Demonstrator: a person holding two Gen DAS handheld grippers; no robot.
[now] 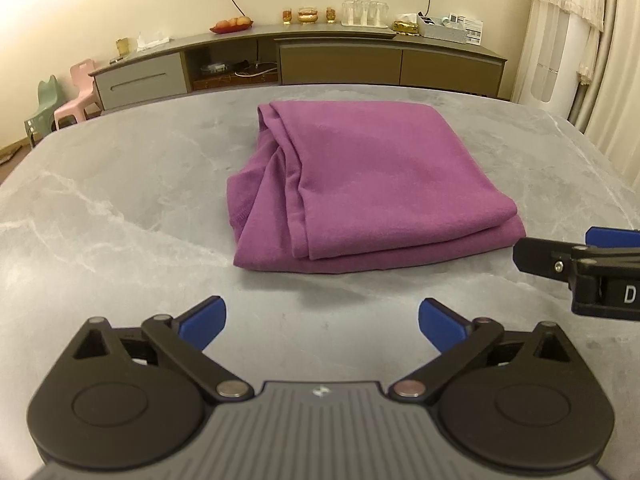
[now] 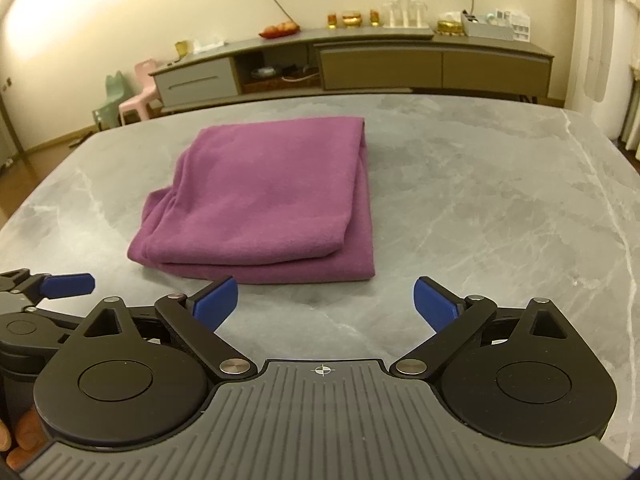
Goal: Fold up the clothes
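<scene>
Both sets of tongs were spread wide with nothing between the blue pads: the left gripper [image 1: 322,324] sat back from the near edge of the cloth, and the right gripper [image 2: 325,306] hung just beside it, its left pad close to the near hem but not touching as far as I could tell. Out in front, the purple fleece-like garment [image 1: 360,184] lay folded into a thick rectangle near the middle of the grey marbled tabletop [image 1: 120,200]. It looked soft, floppy and light to me, so I'd guess it would sag and slip open if lifted by one corner; the stacked near edge or the two near corners looked like the place to pinch, catching all layers. The left side was bunched and loose. As for containers, a red dish of fruit [image 1: 232,26] and a grey box of small items [image 1: 444,26] sat on the long low sideboard [image 1: 340,56] far behind.
</scene>
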